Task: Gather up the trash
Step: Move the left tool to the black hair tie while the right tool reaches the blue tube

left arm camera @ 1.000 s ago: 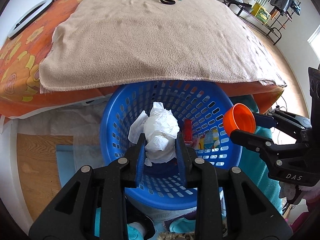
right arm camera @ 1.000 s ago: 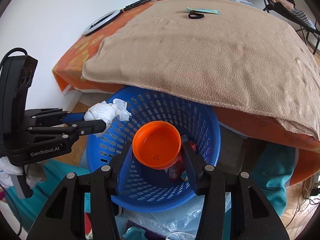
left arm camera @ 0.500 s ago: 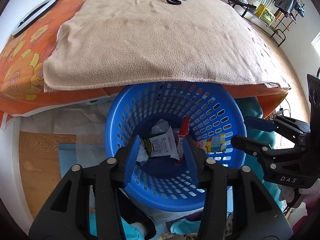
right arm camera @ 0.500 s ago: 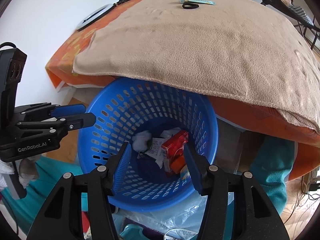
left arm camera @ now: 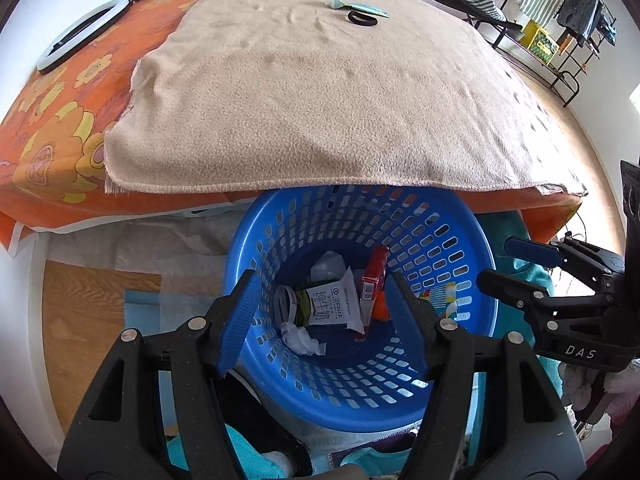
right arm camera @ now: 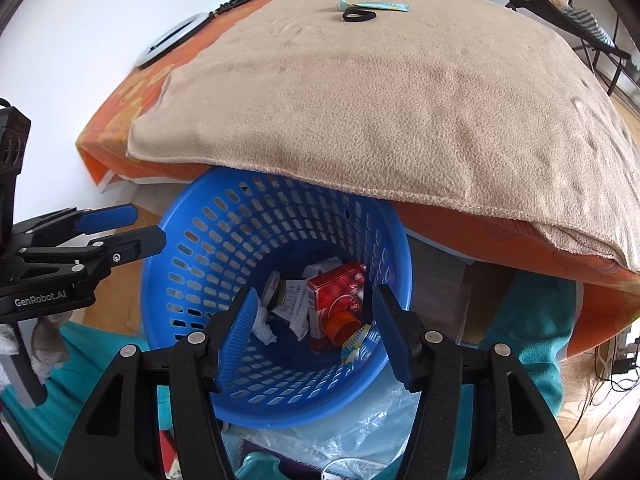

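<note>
A blue slotted basket [left arm camera: 460, 248] [right arm camera: 192, 240] stands on the floor against the bed's near edge. Inside lie a crumpled white tissue [left arm camera: 300, 338] [right arm camera: 264, 326], a white wrapper [left arm camera: 334, 306] [right arm camera: 290, 300], a red box [left arm camera: 374, 280] [right arm camera: 338, 292] and an orange cup [right arm camera: 340, 324] on its side. My left gripper [left arm camera: 320, 318] [right arm camera: 132, 226] is open and empty above the basket. My right gripper [right arm camera: 314, 330] [left arm camera: 508, 262] is open and empty above it too. On the beige blanket lie a teal tube [left arm camera: 360, 5] [right arm camera: 376, 5] and a black ring [left arm camera: 362, 18] [right arm camera: 359, 15].
The beige blanket [left arm camera: 320, 100] covers an orange flowered bedspread [left arm camera: 52, 120]. A white ring light [left arm camera: 76, 40] lies at the bed's far left. Teal cloth and plastic bags [right arm camera: 352, 432] lie on the floor around the basket. A clothes rack [left arm camera: 560, 20] stands far right.
The left gripper opened and let the white tissue fall into the basket. The right gripper opened and let the orange cup fall in. Both grippers opened wider.
</note>
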Demonstrator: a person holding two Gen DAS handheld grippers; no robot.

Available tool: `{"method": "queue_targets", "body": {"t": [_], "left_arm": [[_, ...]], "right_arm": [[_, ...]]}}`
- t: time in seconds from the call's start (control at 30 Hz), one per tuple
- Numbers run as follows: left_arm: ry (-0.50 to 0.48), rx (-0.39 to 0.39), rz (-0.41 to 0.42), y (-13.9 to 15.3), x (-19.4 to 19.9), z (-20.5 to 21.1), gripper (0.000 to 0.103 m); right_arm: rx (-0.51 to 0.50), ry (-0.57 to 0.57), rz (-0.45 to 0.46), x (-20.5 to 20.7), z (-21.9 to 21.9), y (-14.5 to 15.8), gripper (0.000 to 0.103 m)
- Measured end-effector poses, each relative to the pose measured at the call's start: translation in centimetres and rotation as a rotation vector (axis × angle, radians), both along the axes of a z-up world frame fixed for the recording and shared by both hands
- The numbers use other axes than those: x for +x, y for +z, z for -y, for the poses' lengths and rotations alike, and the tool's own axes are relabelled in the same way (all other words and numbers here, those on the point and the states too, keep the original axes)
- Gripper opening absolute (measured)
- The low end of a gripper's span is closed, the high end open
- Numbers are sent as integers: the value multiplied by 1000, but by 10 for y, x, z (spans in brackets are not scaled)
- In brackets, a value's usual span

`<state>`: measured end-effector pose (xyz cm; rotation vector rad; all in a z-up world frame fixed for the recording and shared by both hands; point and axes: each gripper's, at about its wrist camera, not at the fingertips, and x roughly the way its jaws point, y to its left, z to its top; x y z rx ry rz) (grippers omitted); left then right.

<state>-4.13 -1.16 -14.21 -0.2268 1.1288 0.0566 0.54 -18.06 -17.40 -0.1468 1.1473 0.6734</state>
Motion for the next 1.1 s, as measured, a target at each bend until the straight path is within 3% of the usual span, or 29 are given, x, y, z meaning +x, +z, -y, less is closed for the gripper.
{"method": "queue_targets", "body": {"t": [0.1,0.5,0.87,1.1], "left_arm": [[0,-1,5,1,1,0,66],[-22,-12,47,28,27,6,66],[-41,23,150,67,104,1,66],[-38,-8,215,82,157,-14,65]], "right_arm": [[4,-17,10,4,4,3,70],[56,-75,75,33,25,32,71],[123,-122,160,85,45,73,72],[189,-140,205,118,56,89,72]]}}
